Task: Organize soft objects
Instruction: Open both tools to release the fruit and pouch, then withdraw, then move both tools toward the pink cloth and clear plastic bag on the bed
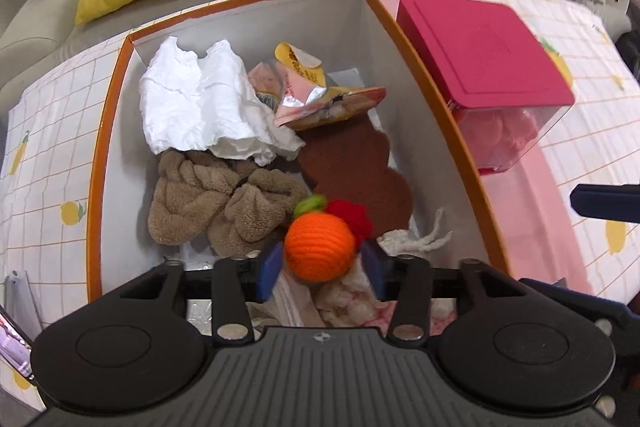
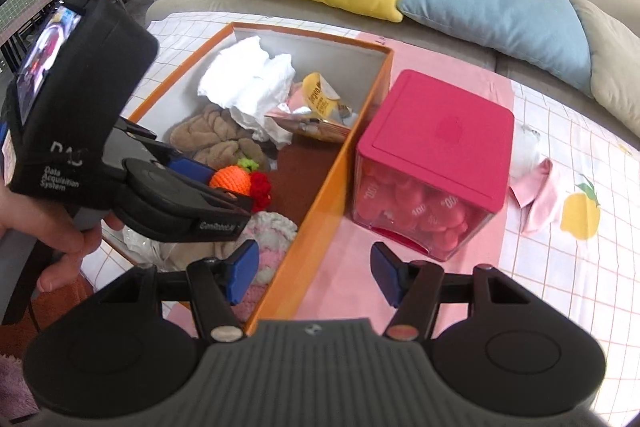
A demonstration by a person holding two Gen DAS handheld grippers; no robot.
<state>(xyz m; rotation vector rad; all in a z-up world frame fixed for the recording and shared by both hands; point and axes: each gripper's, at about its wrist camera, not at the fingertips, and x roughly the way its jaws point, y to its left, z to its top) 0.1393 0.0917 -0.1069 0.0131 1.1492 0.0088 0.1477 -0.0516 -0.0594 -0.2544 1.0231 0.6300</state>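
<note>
A crocheted orange ball [image 1: 320,247] with a green tuft and a red knitted piece [image 1: 354,217] hangs low inside the orange-rimmed box [image 1: 440,99]. My left gripper [image 1: 322,267] stands open around it, a thin gap showing at the right pad. From the right wrist view the left gripper [image 2: 218,187] reaches into the box [image 2: 320,187] with the ball [image 2: 230,179] at its tips. My right gripper [image 2: 316,271] is open and empty above the box's near wall and the pink cloth. Its blue finger [image 1: 604,203] shows at the right edge of the left wrist view.
The box holds crumpled white paper [image 1: 192,99], a brown fluffy towel [image 1: 216,203], a snack packet [image 1: 312,87], a brown mat [image 1: 352,167] and pink-white fluffy things [image 2: 272,231]. A pink-lidded clear box [image 2: 432,147] stands to its right. A pink cloth [image 2: 536,183] lies beyond it.
</note>
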